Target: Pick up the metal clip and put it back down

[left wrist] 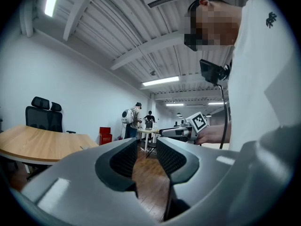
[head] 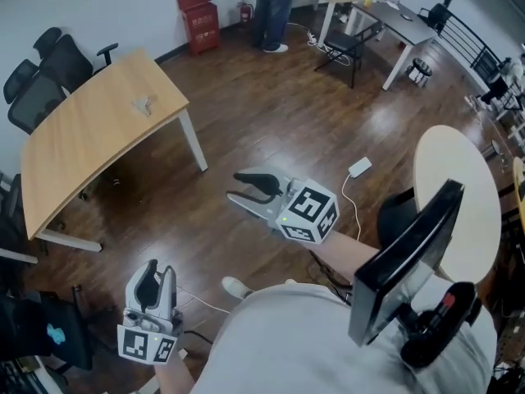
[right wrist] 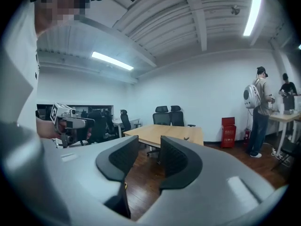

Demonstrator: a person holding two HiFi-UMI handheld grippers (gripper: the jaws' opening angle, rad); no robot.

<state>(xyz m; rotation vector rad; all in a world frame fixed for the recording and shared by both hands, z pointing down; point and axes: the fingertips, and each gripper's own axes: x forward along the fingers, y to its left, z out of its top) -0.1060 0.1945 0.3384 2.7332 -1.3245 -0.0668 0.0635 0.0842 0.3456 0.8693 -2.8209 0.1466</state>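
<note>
Light wood surface (head: pixel 90 138) at left of the head view, metal clip (head: pixel 144 103) lying on it toward the far end, nothing touching it. It is well apart from both my grippers. My right gripper (head: pixel 236 185) hangs over the dark wood floor (head: pixel 271 113), pointing left toward the surface, marker cube (head: pixel 310 213) behind it. In the right gripper view its fingers (right wrist: pixel 175 159) stand wide apart with only floor and the surface's leg showing between them, so nothing is held. The clip shows there as a small thing on the surface top, beyond the fingertips. My left gripper (head: pixel 157 273) is low at the bottom left of the head view, close to my body, pointing away from me. In the left gripper view its fingers (left wrist: pixel 123 159) are also apart, a clear gap with bare floor showing through, so it is empty. Each gripper view catches the other gripper off to the side, held in my hand. Black office chairs (head: pixel 45 72) stand behind the surface, a red box (head: pixel 199 11) is against the far wall, and a person (head: pixel 275 11) stands at a white desk (head: pixel 394 19). A white adapter (head: pixel 359 167) with its cable lies on the floor, and a round pale table (head: pixel 459 187) is at right.
</note>
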